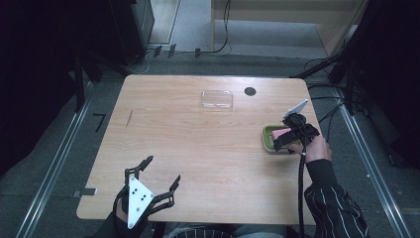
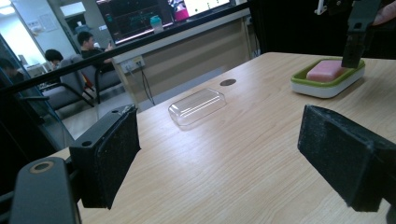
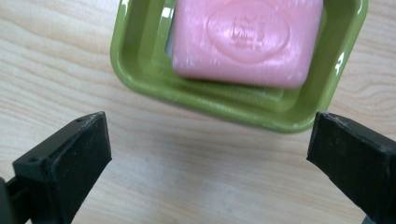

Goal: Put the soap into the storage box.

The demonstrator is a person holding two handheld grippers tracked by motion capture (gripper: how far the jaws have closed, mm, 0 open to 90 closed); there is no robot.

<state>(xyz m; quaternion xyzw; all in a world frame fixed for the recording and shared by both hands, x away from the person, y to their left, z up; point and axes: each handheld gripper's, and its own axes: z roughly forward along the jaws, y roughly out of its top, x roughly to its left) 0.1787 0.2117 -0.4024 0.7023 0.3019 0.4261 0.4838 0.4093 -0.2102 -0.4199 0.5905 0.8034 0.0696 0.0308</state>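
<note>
Soap [image 3: 245, 42], a pink bar, lies in the green soap dish [image 3: 140, 70] just ahead of the right tool [image 3: 210, 154], long side running across between its jaws, which stand wide apart, holding nothing.

Pink soap bar [image 3: 247, 39] lies flat — inside green dish [image 3: 140, 70], table's right edge.

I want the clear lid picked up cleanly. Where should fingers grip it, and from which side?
Across the lid's two long sides, from above: it lies flat, dome up, alone on the table, and its short width probably suits open fingers best.
</note>
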